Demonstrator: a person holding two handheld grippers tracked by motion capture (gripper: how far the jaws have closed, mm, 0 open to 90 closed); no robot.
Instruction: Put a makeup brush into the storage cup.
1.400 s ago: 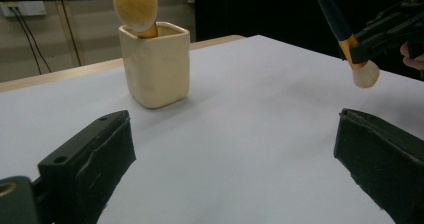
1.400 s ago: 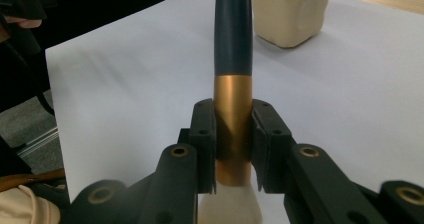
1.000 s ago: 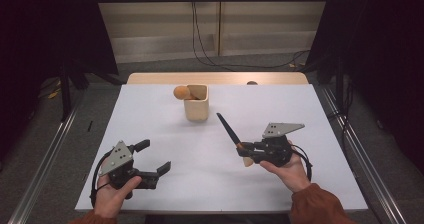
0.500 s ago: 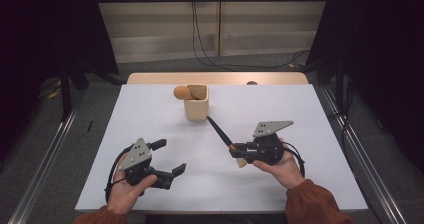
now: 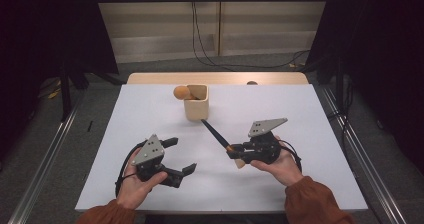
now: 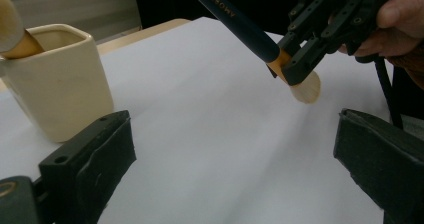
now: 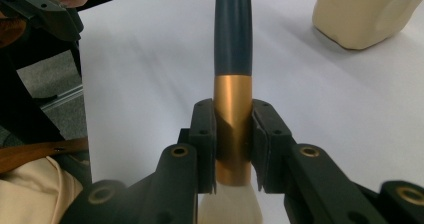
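A white bench [image 5: 300, 114] stands in a dim room, with dark curtains at both sides, a pale wall panel at the far end, black cables hanging down it to a grey floor, and metal rails along the floor on either side. Nearest, at the bench's near edge, two forearms in rust-orange sleeves come in. The left hand [image 5: 137, 186] holds the left claw [image 5: 181, 156] near the near left part of the bench; its two black jaws stand wide apart with nothing between them, pointing right toward the middle of the bench, and a grey three-cornered plate sits on top of it. In the left gripper view the bare white surface lies between those jaws. A little farther in and to the right, the right hand [image 5: 280, 164] holds the right claw [image 5: 235, 153], which is clamped on a makeup brush [image 5: 216, 134]: in the right gripper view its pads press from both sides on the brush's copper-coloured ferrule [image 7: 232, 119], with the pale bristle head [image 6: 306, 88] behind the jaws on the hand's side and the dark blue handle reaching out ahead. The brush is tilted, its handle running up and to the far left, and its tip ends just beside the near wall of a cream cup [image 5: 196, 109]. The cup stands upright at the middle of the far half of the bench, well apart from the left claw. A wooden thing with a rounded orange-brown end [image 5: 181, 92] leans out over the cup's left rim.
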